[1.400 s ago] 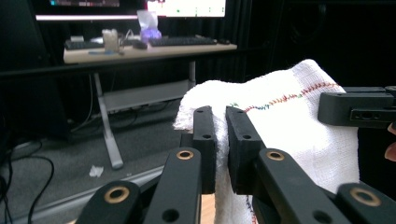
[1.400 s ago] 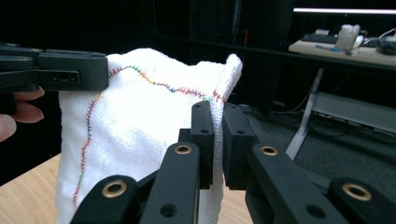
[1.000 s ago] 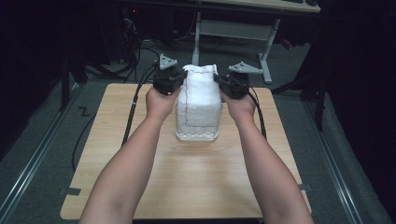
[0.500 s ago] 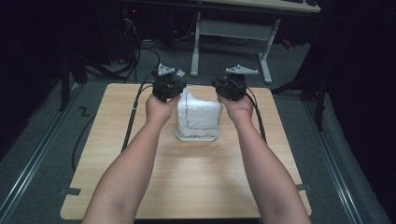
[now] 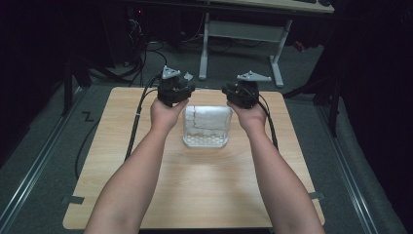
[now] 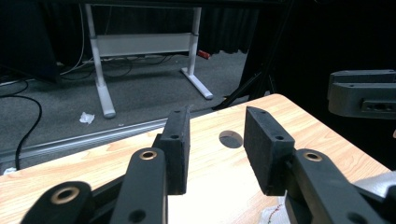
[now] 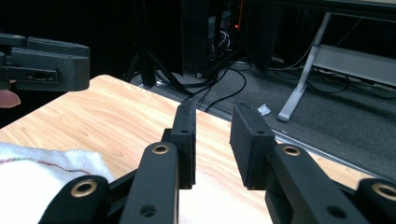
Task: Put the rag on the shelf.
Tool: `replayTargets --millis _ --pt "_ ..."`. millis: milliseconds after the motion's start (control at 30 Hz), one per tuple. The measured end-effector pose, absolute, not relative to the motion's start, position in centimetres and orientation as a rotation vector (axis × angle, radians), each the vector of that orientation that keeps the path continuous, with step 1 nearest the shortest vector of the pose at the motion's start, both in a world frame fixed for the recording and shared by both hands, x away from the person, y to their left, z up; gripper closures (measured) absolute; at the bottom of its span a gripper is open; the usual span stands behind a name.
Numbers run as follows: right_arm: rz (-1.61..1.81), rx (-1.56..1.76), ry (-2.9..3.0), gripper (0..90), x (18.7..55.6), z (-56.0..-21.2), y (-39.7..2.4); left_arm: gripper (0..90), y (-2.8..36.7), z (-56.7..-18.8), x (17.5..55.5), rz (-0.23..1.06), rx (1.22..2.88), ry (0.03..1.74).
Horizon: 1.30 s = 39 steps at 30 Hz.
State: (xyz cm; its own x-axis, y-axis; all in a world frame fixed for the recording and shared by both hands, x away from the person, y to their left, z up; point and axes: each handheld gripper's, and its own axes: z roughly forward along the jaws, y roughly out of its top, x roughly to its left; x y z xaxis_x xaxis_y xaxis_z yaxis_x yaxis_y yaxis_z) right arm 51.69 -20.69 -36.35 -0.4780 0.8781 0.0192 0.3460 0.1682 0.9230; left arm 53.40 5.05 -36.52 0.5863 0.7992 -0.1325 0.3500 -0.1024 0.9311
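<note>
Left gripper (image 5: 187,92) and right gripper (image 5: 228,91) held above far part of wooden surface (image 5: 122,161), jaws parted, gripping nothing. White towel (image 5: 206,123) (folded, thin dark line across) lying flat between hands, mid-surface, below both grippers.

Towel (image 5: 206,122) released, dropped into container (image 5: 205,141).

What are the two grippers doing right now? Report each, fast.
Left gripper: open, jaws apart, nothing between them.
Right gripper: open, jaws apart, nothing held; the white cloth lies on the table.
</note>
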Motion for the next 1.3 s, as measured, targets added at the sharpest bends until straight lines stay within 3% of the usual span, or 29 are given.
replayTargets --millis 600,933,1300 --pt "1.329 1.141 1.902 62.7 48.8 -37.2 -21.8 51.4 7.8 -36.8 51.2 0.514 1.681 0.955" --pt "1.311 1.091 1.895 54.6 46.1 -37.6 -21.9 48.8 9.8 -37.4 48.8 0.529 1.665 0.945" --pt "1.261 1.051 1.905 52.9 42.5 -39.2 -21.9 45.5 10.9 -39.2 45.0 0.502 1.675 0.911"
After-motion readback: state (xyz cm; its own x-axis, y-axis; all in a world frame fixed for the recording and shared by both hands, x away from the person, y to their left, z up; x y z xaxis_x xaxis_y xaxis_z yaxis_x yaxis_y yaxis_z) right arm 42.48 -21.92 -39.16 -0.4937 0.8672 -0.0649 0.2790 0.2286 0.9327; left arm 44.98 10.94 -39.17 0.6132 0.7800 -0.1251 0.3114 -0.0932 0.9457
